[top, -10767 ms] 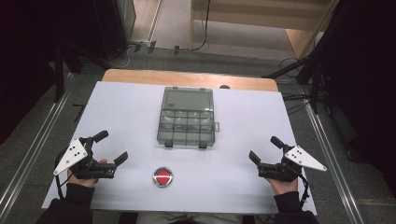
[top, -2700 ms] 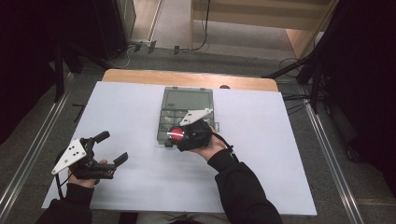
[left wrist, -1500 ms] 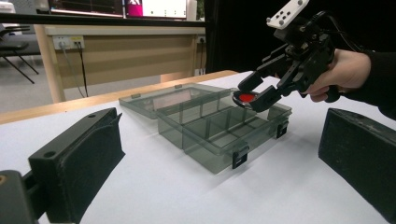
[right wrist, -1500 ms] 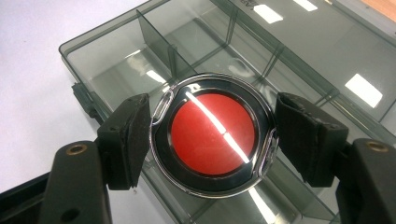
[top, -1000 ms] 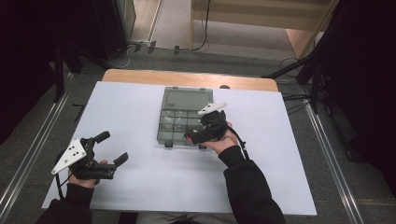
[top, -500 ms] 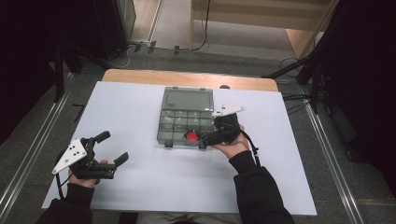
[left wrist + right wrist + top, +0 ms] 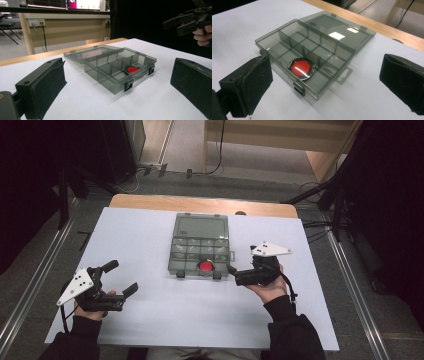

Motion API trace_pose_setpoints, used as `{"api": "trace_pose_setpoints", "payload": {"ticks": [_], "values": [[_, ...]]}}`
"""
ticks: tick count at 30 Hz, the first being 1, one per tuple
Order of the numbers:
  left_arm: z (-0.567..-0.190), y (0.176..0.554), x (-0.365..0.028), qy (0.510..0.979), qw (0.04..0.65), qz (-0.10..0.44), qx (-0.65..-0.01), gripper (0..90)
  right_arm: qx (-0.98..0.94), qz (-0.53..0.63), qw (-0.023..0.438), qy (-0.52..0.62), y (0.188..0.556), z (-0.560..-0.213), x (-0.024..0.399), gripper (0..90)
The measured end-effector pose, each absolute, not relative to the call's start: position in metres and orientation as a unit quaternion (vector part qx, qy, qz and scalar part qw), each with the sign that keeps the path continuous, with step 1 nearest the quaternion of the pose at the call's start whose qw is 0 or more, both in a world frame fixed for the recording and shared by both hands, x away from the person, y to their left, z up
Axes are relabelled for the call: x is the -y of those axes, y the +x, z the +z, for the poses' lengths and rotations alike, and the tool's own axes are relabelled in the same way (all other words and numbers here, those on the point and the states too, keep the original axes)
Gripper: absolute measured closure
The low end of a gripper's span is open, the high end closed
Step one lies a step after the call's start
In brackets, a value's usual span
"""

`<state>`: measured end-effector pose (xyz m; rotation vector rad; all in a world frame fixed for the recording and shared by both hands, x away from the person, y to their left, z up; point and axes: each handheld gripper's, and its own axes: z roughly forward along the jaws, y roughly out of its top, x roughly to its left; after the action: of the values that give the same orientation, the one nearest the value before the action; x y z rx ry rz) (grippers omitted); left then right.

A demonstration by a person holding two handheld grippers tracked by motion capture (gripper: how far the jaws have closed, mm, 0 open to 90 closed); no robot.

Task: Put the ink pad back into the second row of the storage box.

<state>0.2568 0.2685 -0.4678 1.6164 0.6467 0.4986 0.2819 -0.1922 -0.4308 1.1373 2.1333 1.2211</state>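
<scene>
Red disc (image 7: 205,266) in open organizer box (image 7: 186,263), right hand-held gripper (image 7: 232,270) beside, jaws apart

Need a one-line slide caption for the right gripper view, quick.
Open right gripper faces a smoky compartment box with its lid laid back, a red disc in a front compartment.

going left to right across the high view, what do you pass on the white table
left gripper → open organizer box with the red disc in a front compartment → right gripper, in the hand just right of the box.
</scene>
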Motion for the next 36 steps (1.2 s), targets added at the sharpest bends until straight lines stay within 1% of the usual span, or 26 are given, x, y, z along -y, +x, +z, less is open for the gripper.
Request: {"api": "trace_pose_setpoints", "payload": {"ticks": [3, 6, 13, 16, 20, 24, 31, 36], "values": [[-0.468, 0.257, -0.268, 0.702, 0.617, 0.217, -0.281, 0.0, -0.763, 0.442, 0.219, 0.419, 0.272, -0.432, 0.201, 0.0], [-0.468, 0.257, -0.268, 0.702, 0.617, 0.217, -0.282, 0.0, -0.753, 0.451, 0.233, 0.42, 0.264, -0.435, 0.21, 0.0], [-0.469, 0.257, -0.268, 0.704, 0.614, 0.218, -0.282, 0.0, -0.731, 0.466, 0.243, 0.435, 0.243, -0.443, 0.233, 0.0], [-0.469, 0.257, -0.268, 0.704, 0.614, 0.218, -0.282, 0.0, -0.717, 0.48, 0.256, 0.436, 0.234, -0.45, 0.245, 0.0], [-0.469, 0.257, -0.267, 0.704, 0.614, 0.218, -0.283, 0.0, -0.702, 0.489, 0.259, 0.448, 0.226, -0.461, 0.257, 0.0], [-0.469, 0.257, -0.268, 0.705, 0.613, 0.219, -0.283, 0.0, -0.696, 0.489, 0.263, 0.455, 0.22, -0.472, 0.263, 0.0], [-0.469, 0.257, -0.267, 0.705, 0.614, 0.218, -0.282, 0.0, -0.662, 0.497, 0.306, 0.471, 0.205, -0.493, 0.269, 0.0], [-0.469, 0.257, -0.267, 0.705, 0.614, 0.217, -0.281, 0.0, -0.651, 0.502, 0.31, 0.478, 0.2, -0.501, 0.273, 0.0]]}}
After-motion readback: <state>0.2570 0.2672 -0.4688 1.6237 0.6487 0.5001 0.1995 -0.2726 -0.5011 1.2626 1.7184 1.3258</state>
